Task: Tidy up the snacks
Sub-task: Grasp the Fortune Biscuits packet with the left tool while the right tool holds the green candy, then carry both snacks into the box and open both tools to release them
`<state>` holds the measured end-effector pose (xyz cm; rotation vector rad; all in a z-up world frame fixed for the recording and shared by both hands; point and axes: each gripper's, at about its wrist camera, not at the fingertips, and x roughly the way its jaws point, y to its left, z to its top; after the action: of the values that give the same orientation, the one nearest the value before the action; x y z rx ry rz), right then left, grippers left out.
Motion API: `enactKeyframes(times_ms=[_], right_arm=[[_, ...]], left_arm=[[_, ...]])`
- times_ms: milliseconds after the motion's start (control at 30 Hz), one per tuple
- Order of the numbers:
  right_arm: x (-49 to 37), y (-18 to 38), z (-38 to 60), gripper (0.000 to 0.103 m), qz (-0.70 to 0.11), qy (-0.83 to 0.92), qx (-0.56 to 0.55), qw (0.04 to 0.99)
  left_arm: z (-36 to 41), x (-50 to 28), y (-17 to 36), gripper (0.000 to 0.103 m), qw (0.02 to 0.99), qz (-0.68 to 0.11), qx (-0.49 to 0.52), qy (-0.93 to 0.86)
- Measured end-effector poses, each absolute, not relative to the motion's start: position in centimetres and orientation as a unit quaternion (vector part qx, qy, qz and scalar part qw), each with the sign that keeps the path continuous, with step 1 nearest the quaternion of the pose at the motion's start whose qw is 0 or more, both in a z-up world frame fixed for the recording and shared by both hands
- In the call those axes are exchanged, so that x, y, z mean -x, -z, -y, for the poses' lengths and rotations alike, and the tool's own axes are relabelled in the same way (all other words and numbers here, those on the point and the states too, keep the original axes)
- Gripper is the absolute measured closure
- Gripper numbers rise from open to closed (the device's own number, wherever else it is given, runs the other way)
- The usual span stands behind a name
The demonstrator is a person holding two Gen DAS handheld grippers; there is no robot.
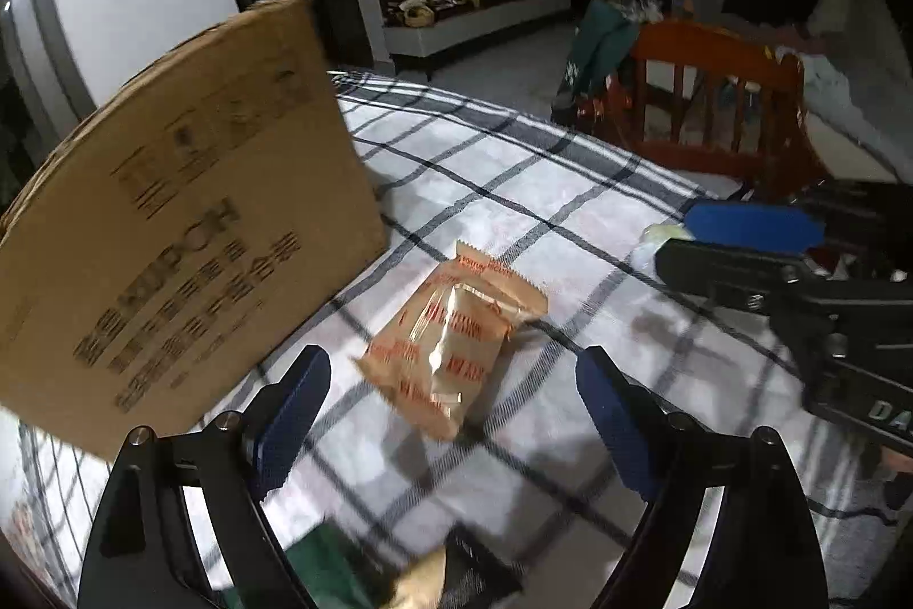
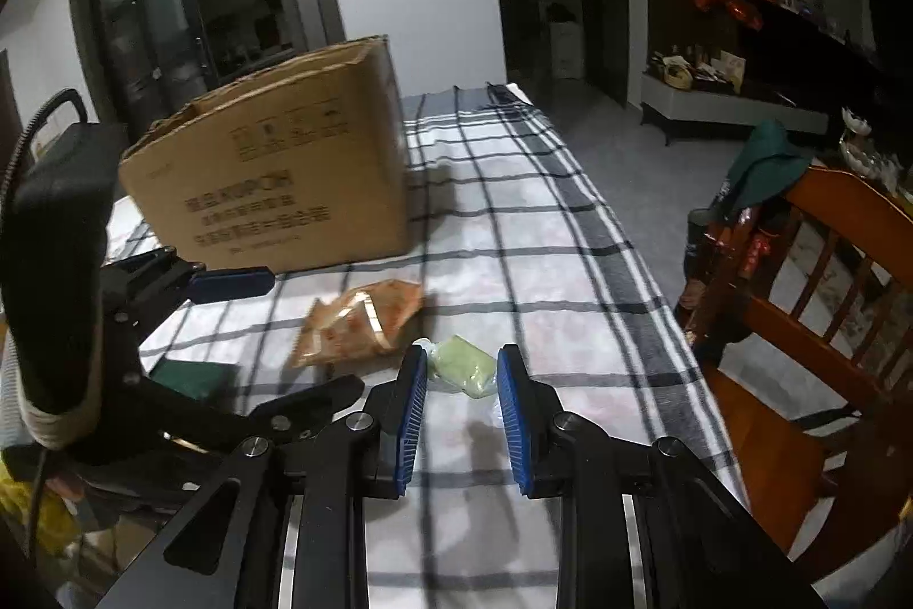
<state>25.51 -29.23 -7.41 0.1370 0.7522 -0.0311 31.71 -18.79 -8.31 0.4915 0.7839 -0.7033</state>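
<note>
Cardboard box (image 2: 274, 169): far left on the checked table (image 2: 542, 232), top flaps open; stiff walls, the likely bin for the snacks.
Left tongs (image 1: 453, 415): mine, spread wide and empty, hovering just short of the orange packet.
Orange packet (image 1: 456, 329): flat on the cloth between box and green packet; light, crinkly, glossy film, probably slippery and crushable inside. I judge the best hold is across the short width at mid-body, gently.
Green packet (image 2: 463, 365): small, soft-looking pouch, just beyond my right tips; a light pinch across the middle should do.
Right tongs (image 2: 462, 400): mine, partly open, nothing held, lined up with the green packet.
</note>
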Motion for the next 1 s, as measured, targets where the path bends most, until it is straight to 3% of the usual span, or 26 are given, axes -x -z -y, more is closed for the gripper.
enactKeyframes(times_ms=[267, 400, 533, 1000], right_arm=[[-26.7, 8.7, 30.8, 0.076, -0.380, 0.027, -0.083, 0.921], [-26.8, 8.8, 30.8, 0.076, -0.381, 0.026, -0.082, 0.921], [-26.7, 8.8, 30.8, 0.076, -0.381, 0.024, -0.084, 0.921], [-26.1, 6.1, 29.0, 0.076, -0.352, -0.008, -0.083, 0.932]], left_arm=[[21.0, -33.6, 10.2, 0.023, 0.837, -0.380, -0.248, 0.306], [21.0, -34.0, 10.5, 0.041, 0.838, -0.389, -0.238, 0.300], [20.6, -33.7, 10.4, 0.052, 0.844, -0.385, -0.227, 0.296], [16.4, -31.3, 5.4, 0.059, 0.876, -0.355, -0.169, 0.281]])
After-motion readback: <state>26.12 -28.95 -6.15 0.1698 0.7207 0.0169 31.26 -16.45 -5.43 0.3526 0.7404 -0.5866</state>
